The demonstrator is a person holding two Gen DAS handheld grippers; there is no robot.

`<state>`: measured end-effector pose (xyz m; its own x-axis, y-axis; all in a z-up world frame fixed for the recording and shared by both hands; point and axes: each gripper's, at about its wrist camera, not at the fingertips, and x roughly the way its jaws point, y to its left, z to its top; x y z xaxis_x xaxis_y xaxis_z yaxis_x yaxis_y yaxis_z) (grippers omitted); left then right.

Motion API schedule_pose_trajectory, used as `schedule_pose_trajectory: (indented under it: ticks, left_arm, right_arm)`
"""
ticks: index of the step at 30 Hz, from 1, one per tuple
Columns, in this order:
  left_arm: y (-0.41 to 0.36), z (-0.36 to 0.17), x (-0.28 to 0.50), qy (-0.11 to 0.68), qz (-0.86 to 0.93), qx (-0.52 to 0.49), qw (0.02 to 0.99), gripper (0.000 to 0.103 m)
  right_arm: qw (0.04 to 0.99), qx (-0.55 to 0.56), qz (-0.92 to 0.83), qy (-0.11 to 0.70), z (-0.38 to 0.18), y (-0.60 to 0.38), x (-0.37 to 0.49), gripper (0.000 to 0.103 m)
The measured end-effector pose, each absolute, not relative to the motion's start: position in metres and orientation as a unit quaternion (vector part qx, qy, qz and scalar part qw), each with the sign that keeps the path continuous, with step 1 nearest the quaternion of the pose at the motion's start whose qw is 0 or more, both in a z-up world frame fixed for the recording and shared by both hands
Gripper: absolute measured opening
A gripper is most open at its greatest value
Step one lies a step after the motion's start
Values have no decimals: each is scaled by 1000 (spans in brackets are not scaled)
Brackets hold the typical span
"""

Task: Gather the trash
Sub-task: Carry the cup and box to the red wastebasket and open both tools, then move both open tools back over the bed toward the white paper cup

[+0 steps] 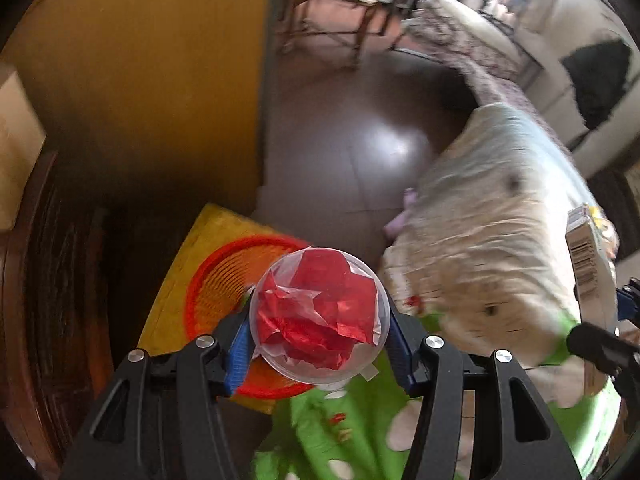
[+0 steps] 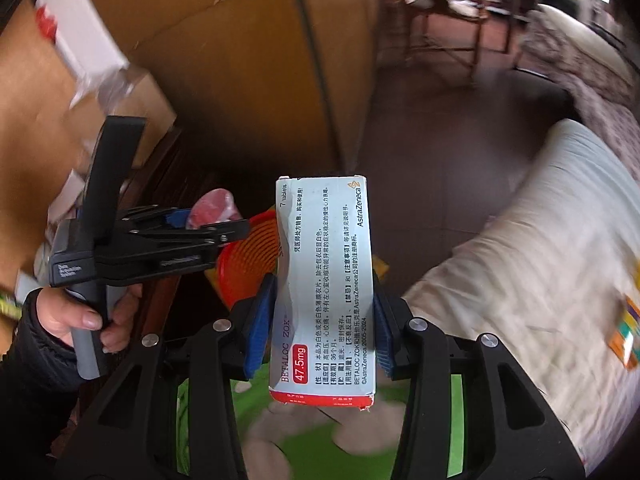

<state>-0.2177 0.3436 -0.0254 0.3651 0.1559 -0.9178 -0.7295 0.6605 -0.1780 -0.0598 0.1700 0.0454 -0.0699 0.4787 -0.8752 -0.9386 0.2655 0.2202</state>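
Trash basket (image 1: pixel 224 280), orange and ribbed, stands on the floor beside the bed (image 1: pixel 492 240), directly under and just ahead of the left gripper (image 1: pixel 320 316). Its fingers (image 1: pixel 240 344) clamp a clear cup (image 1: pixel 320 312) stuffed with red paper, so this hand is nearer. The right gripper (image 2: pixel 320 320) pinches a medicine box (image 2: pixel 324 280), long axis pointing forward, the basket beyond its left edge.

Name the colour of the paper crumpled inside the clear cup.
Red crumpled paper, clearest in the left wrist view.
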Motion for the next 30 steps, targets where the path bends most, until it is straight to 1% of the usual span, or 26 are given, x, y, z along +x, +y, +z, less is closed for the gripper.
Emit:
schedule_pose_trajectory:
  ticks: [8,15,17,19,20,30]
  left_arm:
    - [374,-79,-244,504,314,-341,729,56]
    - [399,-107,-253,501,324,-388,702,57]
    - [408,-111,-255,501,337,-395,692,60]
    - [412,-113,-254,500,346,-398,687,73]
    - [415,-113,-255,497,350,-402,685,74]
    - [416,-113,-261,490,363,-414,676,76]
  right_arm:
    - [584,-294,565,503,3,235,-102,44]
    - [563,-309,560,523,-32,267,-117,44]
    - [557,-297,560,536,-39,275,-113,45]
    - [552,-281,564,546,-44,281,-108,46]
    - [546,-277,564,554,-49,283,-106,50]
    - [563,-269,551,554,-45,273,-94,50]
